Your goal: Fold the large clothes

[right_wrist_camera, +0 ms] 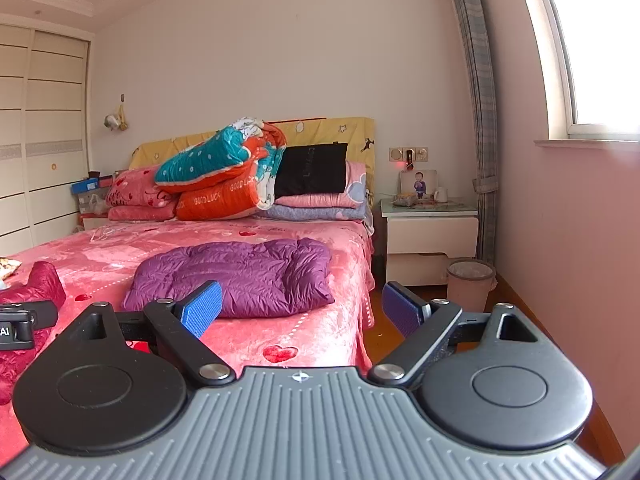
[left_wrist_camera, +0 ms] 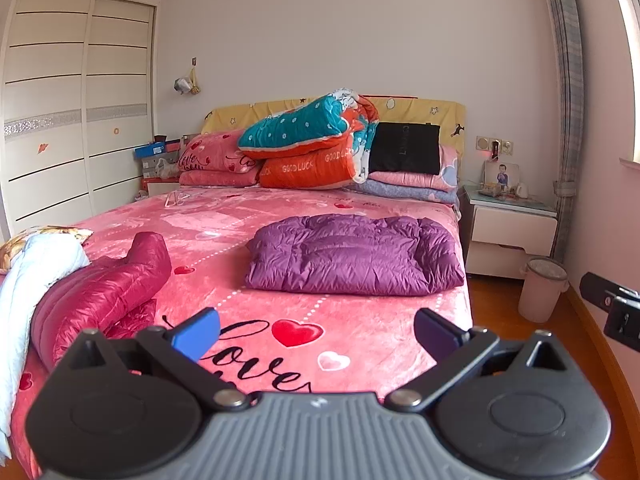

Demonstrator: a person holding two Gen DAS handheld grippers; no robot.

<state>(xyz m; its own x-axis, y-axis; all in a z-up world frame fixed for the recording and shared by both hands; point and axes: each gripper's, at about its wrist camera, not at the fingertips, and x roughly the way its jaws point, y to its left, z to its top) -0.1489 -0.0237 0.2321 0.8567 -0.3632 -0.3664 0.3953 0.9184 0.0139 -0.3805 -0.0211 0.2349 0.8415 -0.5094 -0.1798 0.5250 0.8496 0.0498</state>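
A purple puffer jacket (left_wrist_camera: 354,256) (right_wrist_camera: 236,276) lies folded into a flat rectangle on the right half of the pink bed (left_wrist_camera: 248,296) (right_wrist_camera: 312,332). A crimson puffer jacket (left_wrist_camera: 104,292) (right_wrist_camera: 28,304) sprawls unfolded at the bed's left near edge, beside a pale blue garment (left_wrist_camera: 28,280). My left gripper (left_wrist_camera: 316,334) hovers open over the bed's foot, nothing between its blue pads. My right gripper (right_wrist_camera: 302,314) is open too, level with the bed's right corner, short of the purple jacket. Each gripper's black body shows at the edge of the other's view.
Folded quilts (left_wrist_camera: 312,144) and pillows are piled against the yellow headboard. A white nightstand (left_wrist_camera: 512,232) (right_wrist_camera: 432,240) and a pink waste bin (left_wrist_camera: 540,288) (right_wrist_camera: 470,284) stand on the wooden floor right of the bed. A white wardrobe (left_wrist_camera: 72,112) fills the left wall.
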